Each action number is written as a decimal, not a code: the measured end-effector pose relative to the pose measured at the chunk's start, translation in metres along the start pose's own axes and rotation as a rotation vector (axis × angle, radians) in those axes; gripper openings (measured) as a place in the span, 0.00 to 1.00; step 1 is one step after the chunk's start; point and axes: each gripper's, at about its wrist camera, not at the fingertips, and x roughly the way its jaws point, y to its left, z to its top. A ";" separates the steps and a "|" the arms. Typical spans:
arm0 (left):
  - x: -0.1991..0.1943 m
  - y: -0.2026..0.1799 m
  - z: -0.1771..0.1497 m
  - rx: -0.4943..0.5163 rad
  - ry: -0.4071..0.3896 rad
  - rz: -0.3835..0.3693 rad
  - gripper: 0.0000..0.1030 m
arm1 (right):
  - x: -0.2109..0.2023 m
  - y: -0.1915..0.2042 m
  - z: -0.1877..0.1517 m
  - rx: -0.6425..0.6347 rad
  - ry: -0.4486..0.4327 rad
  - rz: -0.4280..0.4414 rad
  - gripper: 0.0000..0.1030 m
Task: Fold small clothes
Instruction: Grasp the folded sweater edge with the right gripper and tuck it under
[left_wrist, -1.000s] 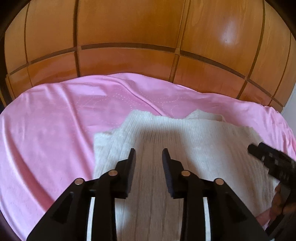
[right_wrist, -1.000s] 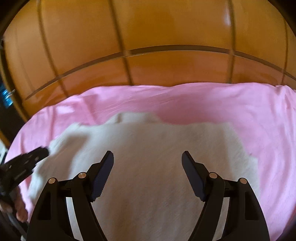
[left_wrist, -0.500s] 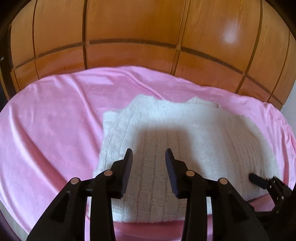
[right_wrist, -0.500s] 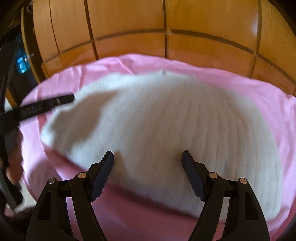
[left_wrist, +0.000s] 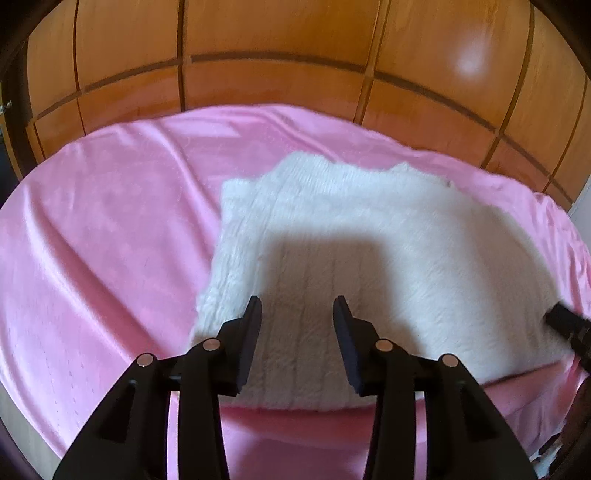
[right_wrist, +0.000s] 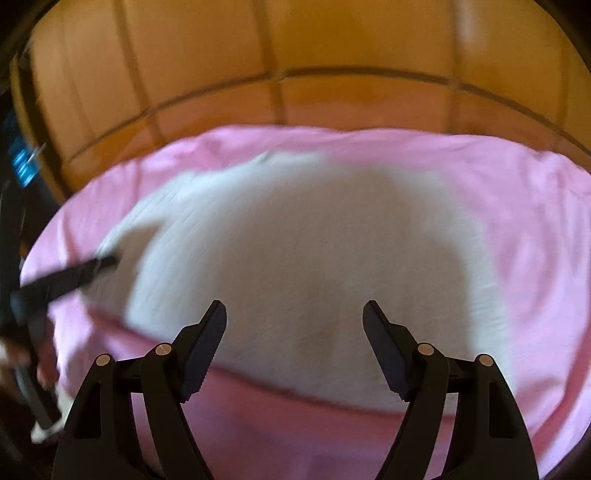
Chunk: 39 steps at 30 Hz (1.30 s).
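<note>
A white knitted garment (left_wrist: 388, 258) lies folded flat on the pink sheet (left_wrist: 103, 240); it also shows, blurred, in the right wrist view (right_wrist: 314, 258). My left gripper (left_wrist: 296, 314) is open and empty, above the garment's near left part. My right gripper (right_wrist: 294, 317) is open wide and empty, above the garment's near edge. The right gripper's tip (left_wrist: 565, 321) shows at the right edge of the left wrist view. The left gripper's finger (right_wrist: 70, 275) shows at the left of the right wrist view.
A glossy wooden panelled headboard (left_wrist: 295, 55) rises behind the pink sheet (right_wrist: 535, 203). The sheet's front edge drops off just below the garment. A dark area with a blue-lit object (right_wrist: 20, 162) lies at the far left of the right wrist view.
Both grippers have pulled back from the garment, so more pink sheet shows in front of it. Both stay open and empty. The garment has not moved.
</note>
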 end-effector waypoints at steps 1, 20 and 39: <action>0.004 0.002 -0.003 0.004 0.013 0.004 0.39 | 0.003 -0.012 0.001 0.033 0.007 -0.017 0.73; -0.021 -0.034 -0.008 0.090 -0.024 0.007 0.46 | 0.001 -0.079 -0.015 0.158 0.010 -0.075 0.70; -0.026 -0.072 -0.002 0.176 -0.037 0.013 0.52 | 0.050 -0.162 0.005 0.404 0.081 0.117 0.80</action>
